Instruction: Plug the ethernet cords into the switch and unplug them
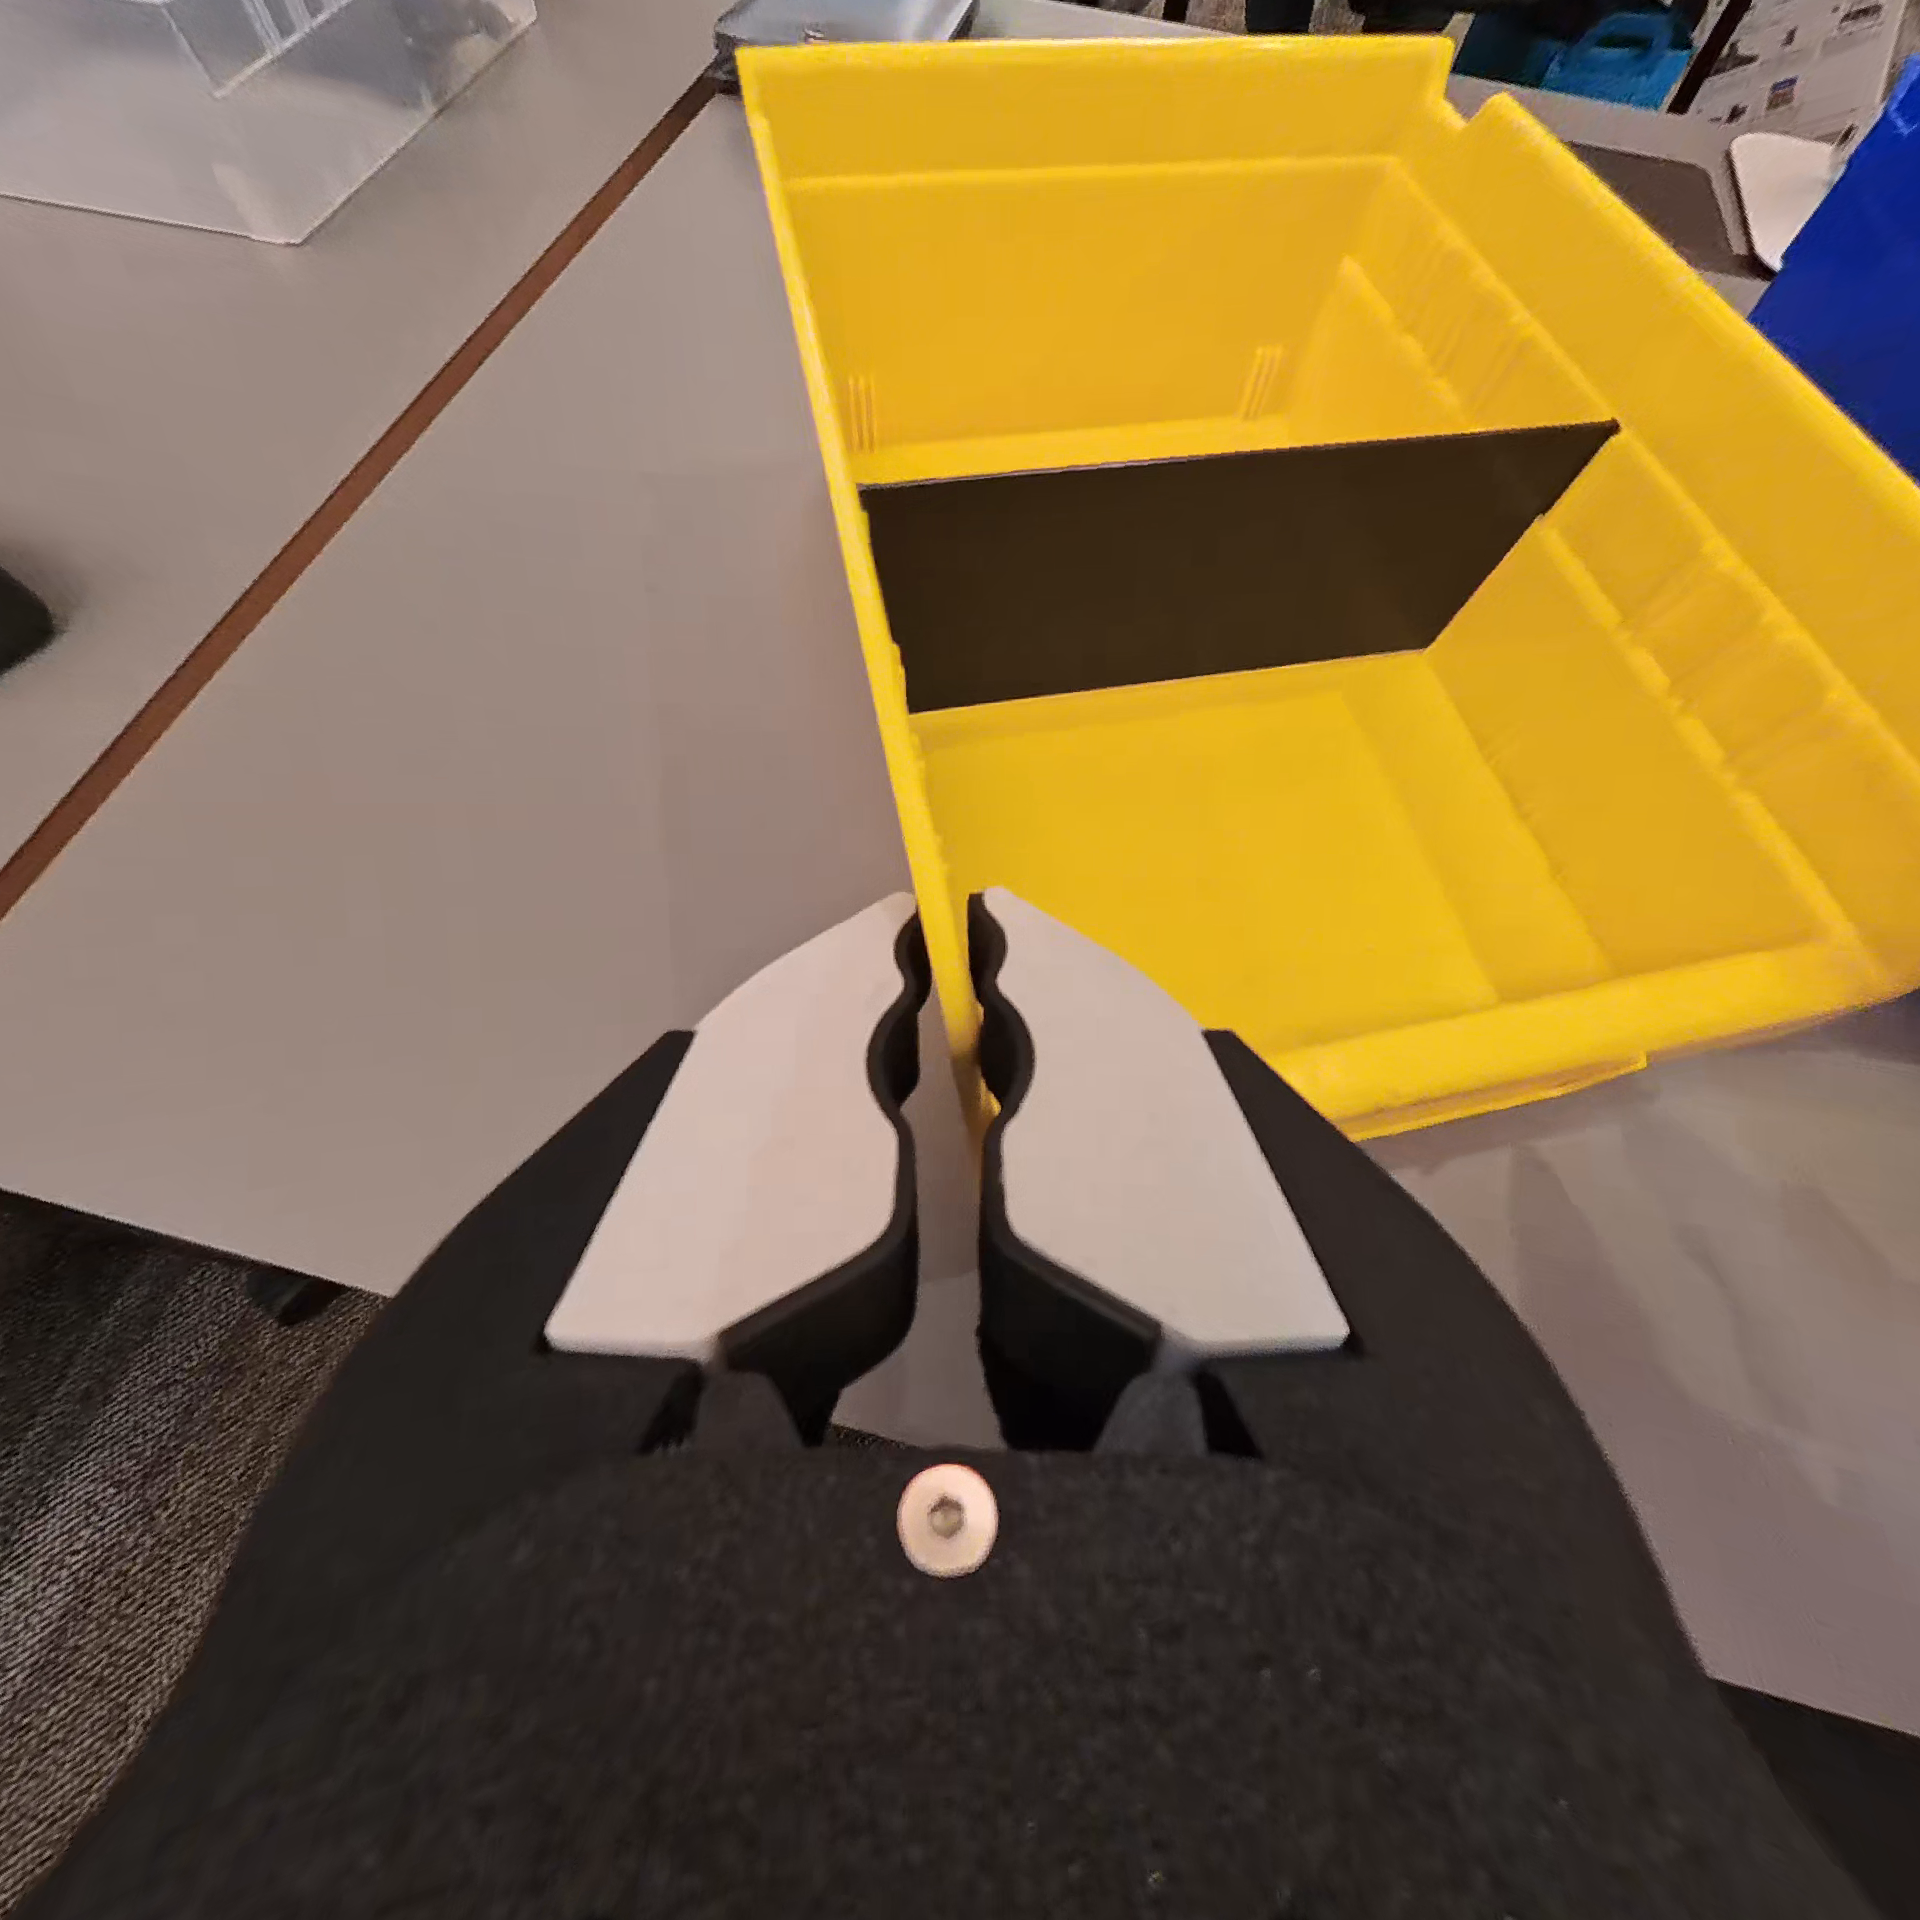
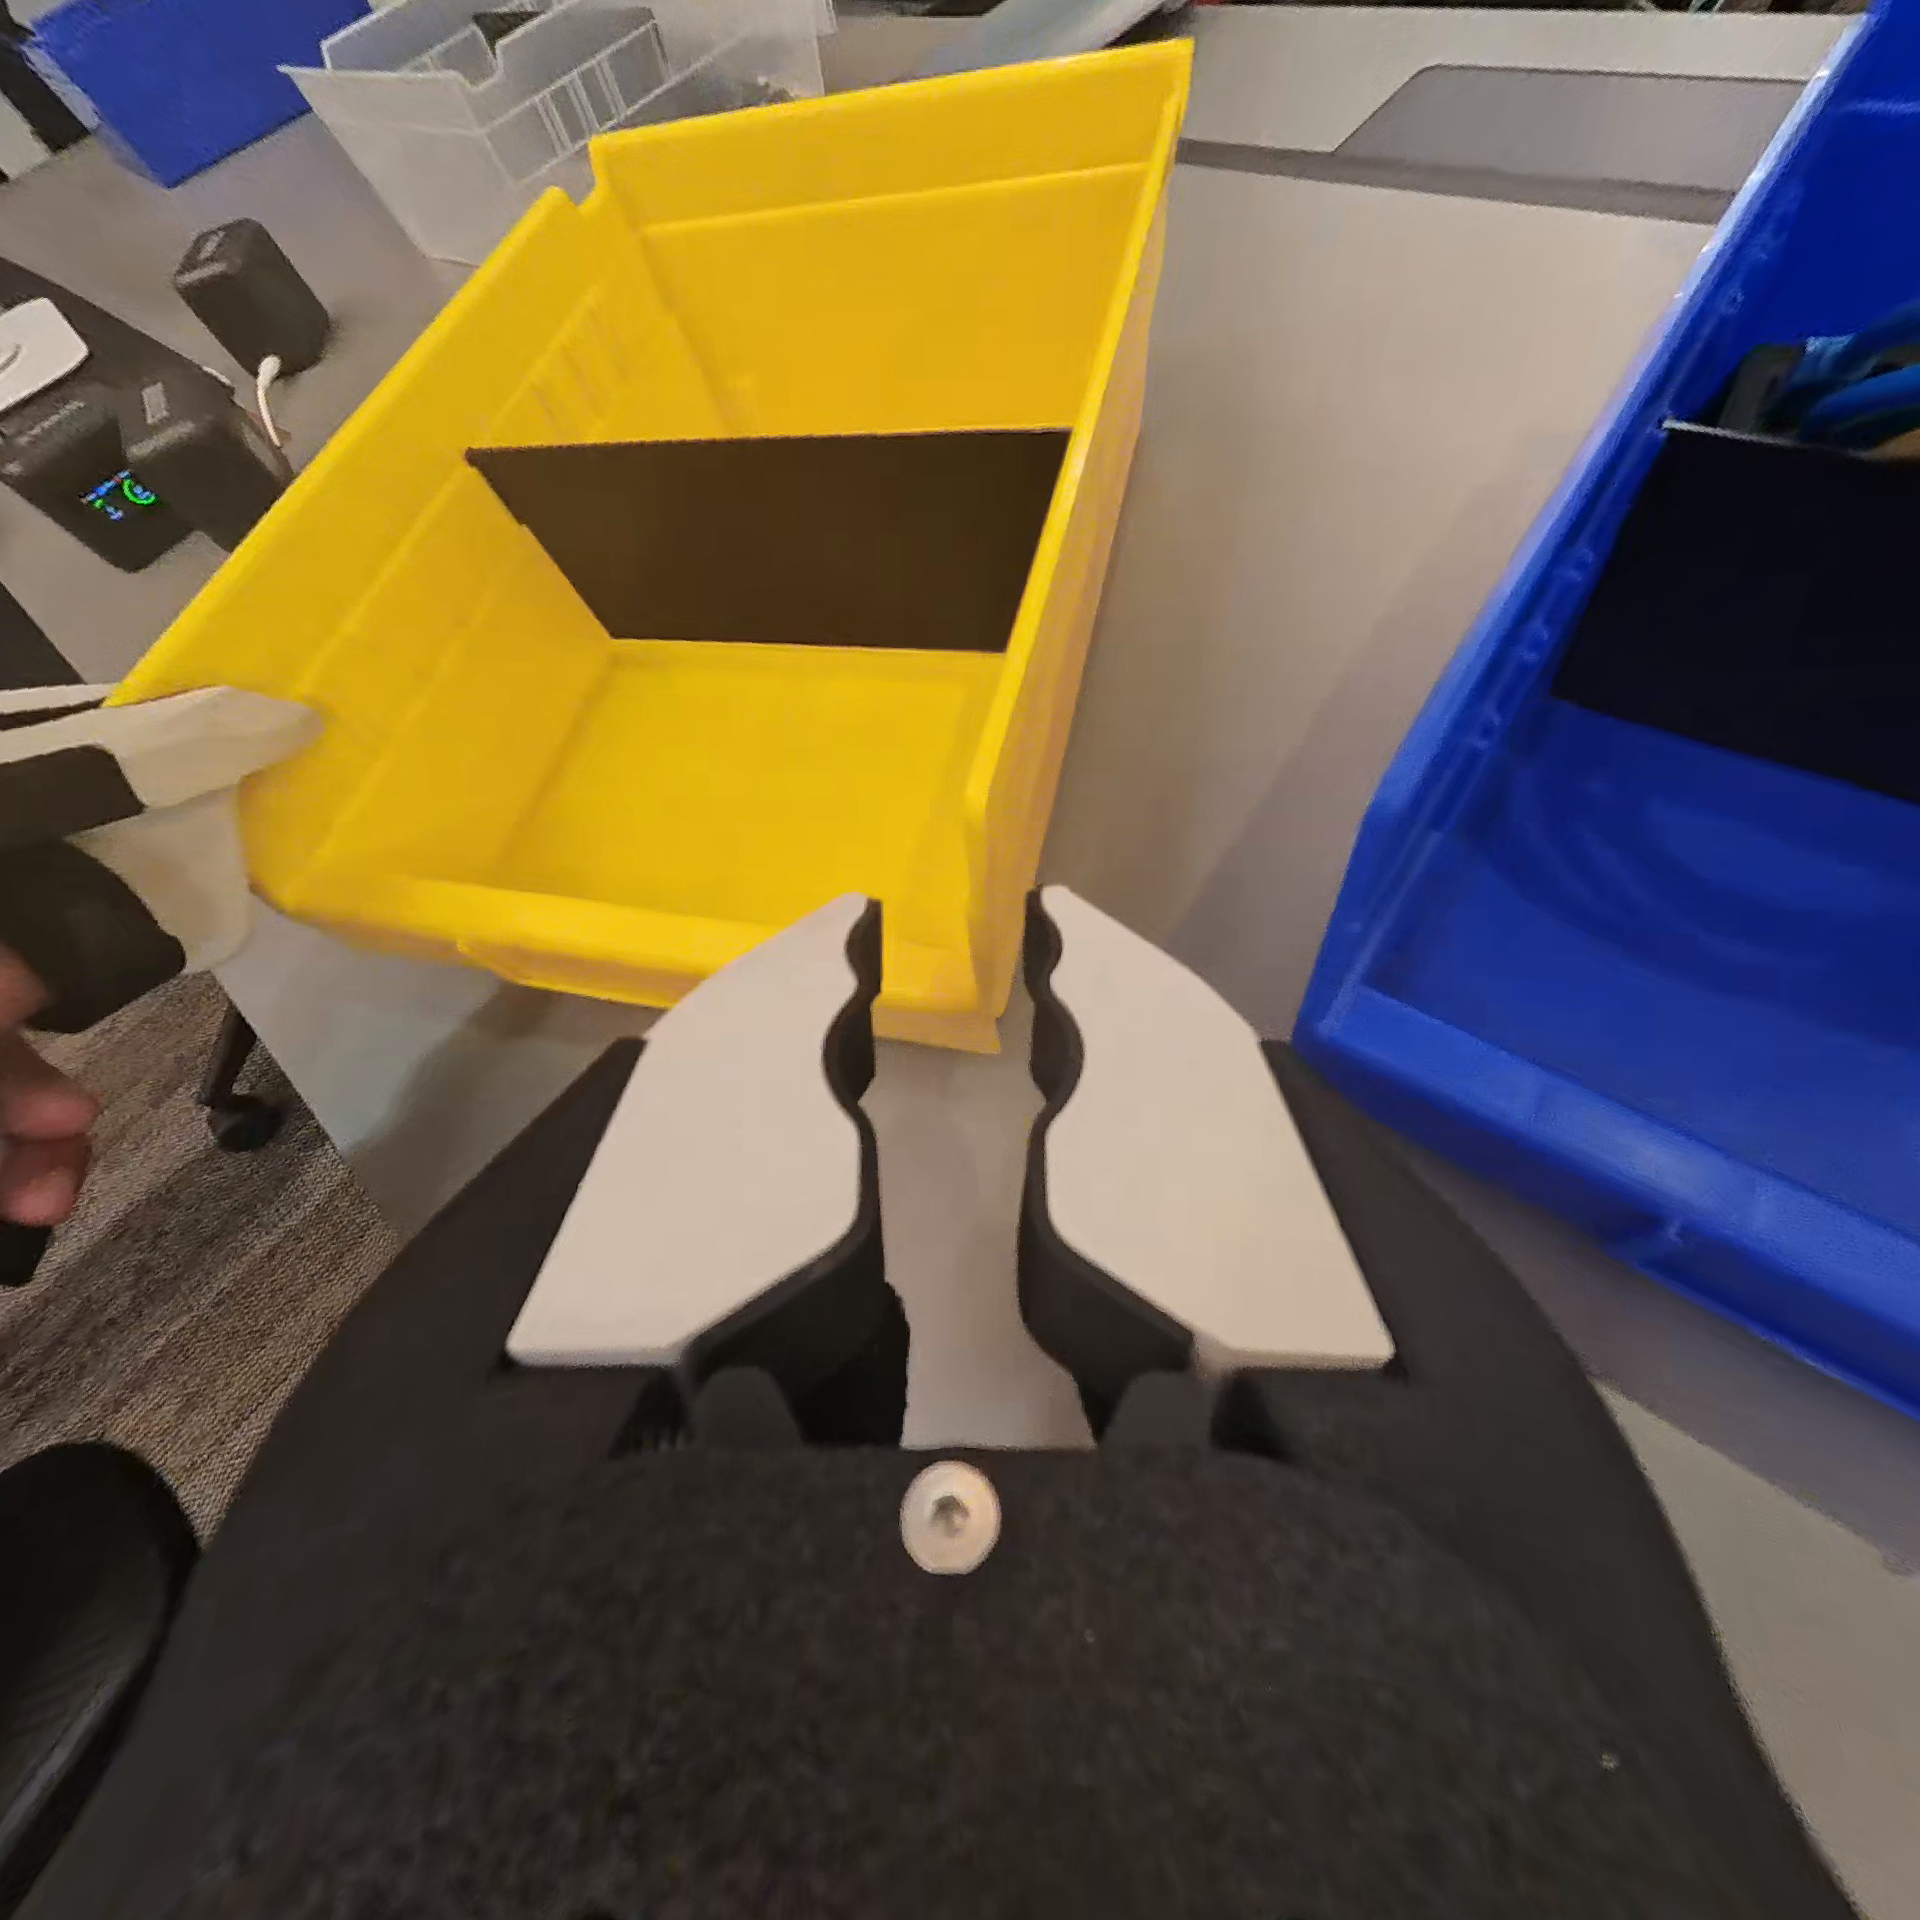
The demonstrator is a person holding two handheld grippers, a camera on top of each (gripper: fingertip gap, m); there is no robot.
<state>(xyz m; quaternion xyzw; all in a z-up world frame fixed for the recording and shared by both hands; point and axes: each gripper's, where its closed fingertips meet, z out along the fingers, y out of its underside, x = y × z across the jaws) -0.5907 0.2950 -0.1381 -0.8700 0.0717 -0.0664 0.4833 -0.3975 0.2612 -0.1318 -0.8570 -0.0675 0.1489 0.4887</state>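
Left wrist view
Left gripper (image 1: pixel 943 920): was seen clenched on the near left corner wall of the yellow bin (image 1: pixel 1714 582), the wall pinched between its fingers.
Yellow bin: was set on a grey table (image 1: pixel 499 727); a black divider (image 1: pixel 1195 561) was slotted across its middle, and both compartments were seen bare.
Surroundings: a clear plastic container (image 1: pixel 260 104) was seen far left on a neighbouring table; a blue bin's edge (image 1: pixel 1860 281) was glimpsed at the right.

Right wrist view
Right gripper (image 2: pixel 951 925): was held released, jaws apart, straddling the bin's near right corner without a visible pinch.
Blue bin (image 2: pixel 1621 1039): was placed just beside the yellow bin, to the right; blue cords (image 2: pixel 1870 390) were seen behind its dark divider (image 2: pixel 1766 582).
Switch: could not be made out.
Left side: black devices (image 2: pixel 156 457) and a translucent bin (image 2: pixel 499 125) were seen beyond.
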